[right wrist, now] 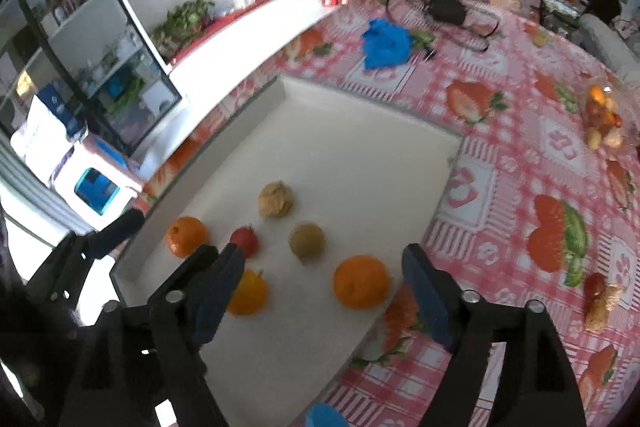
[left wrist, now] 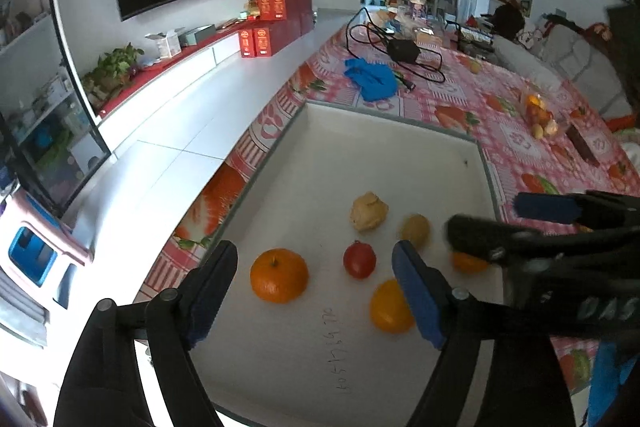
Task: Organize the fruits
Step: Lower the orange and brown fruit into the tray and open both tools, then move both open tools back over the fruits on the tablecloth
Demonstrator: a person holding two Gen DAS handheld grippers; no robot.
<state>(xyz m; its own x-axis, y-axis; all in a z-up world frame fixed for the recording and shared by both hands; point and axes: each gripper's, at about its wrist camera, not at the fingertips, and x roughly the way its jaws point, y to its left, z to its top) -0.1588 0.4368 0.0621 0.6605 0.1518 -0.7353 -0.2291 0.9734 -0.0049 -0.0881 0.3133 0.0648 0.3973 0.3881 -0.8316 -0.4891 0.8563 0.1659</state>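
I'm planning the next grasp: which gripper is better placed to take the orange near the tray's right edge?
Right. The right gripper is open and the orange sits between its fingers, low in its view. The left gripper is open too, but brackets the red fruit and another orange across the white tray.

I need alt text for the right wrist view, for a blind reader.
Open tongs hover over a white tray holding six fruits, nearest an orange. The tray sits on a pink fruit-print tablecloth, with a blue cloth beyond.
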